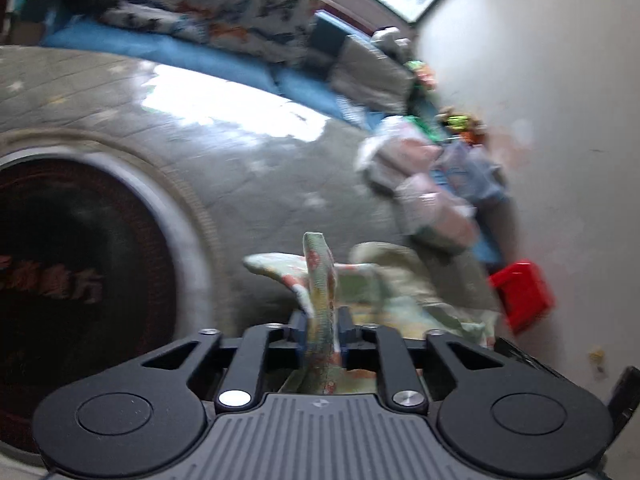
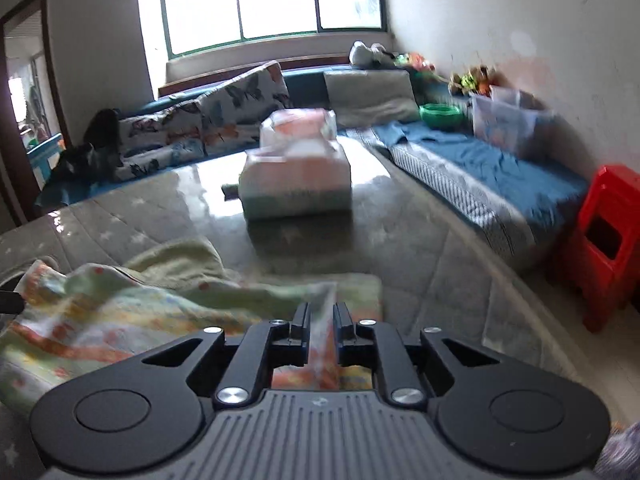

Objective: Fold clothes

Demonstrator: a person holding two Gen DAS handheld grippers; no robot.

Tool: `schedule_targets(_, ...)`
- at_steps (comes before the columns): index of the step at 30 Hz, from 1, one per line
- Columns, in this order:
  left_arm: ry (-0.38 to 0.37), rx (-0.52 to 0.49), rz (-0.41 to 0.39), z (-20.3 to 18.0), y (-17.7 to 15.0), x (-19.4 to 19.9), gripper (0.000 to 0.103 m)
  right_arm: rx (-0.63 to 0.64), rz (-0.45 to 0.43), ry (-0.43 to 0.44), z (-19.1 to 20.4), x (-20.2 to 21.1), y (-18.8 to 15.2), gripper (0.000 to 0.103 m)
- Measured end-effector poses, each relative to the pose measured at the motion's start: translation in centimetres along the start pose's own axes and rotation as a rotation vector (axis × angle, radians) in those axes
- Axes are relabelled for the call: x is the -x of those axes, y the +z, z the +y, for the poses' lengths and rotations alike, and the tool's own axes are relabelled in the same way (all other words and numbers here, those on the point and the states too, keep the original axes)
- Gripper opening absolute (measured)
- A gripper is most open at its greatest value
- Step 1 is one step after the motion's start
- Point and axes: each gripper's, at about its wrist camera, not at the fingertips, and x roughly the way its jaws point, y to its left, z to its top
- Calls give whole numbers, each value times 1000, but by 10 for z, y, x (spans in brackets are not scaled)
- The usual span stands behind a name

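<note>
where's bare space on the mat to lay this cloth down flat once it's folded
The grey mat is bare between the cloth and the folded stack, and on the right toward the blue mattress. Left of the stack is also bare. It is crowded at the near left, where the cloth is bunched. Both the left tongs and the right tongs grip the cloth.

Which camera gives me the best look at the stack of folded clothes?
The right wrist view: the folded stack sits near centre on the grey mat, whole and unobstructed. The left wrist view shows that stack tilted, blurred and off toward the right.
</note>
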Motion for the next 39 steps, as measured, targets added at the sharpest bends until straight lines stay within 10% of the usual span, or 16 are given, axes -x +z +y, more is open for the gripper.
schedule_targets(5, 59, -14, -50, 9, 8, 5, 22, -18, -31, 0, 1, 0, 0, 17)
schedule_targets(19, -144, -112, 41, -42, 8, -53, 20, 37, 36, 147, 46, -39, 3, 19)
schedule_targets(25, -74, -71, 63, -28, 9, -83, 19, 55, 33, 166, 49, -33, 2, 24)
schedule_targets(39, -109, -203, 69, -44, -30, -30, 33, 123, 52, 264, 58, 23, -14, 42)
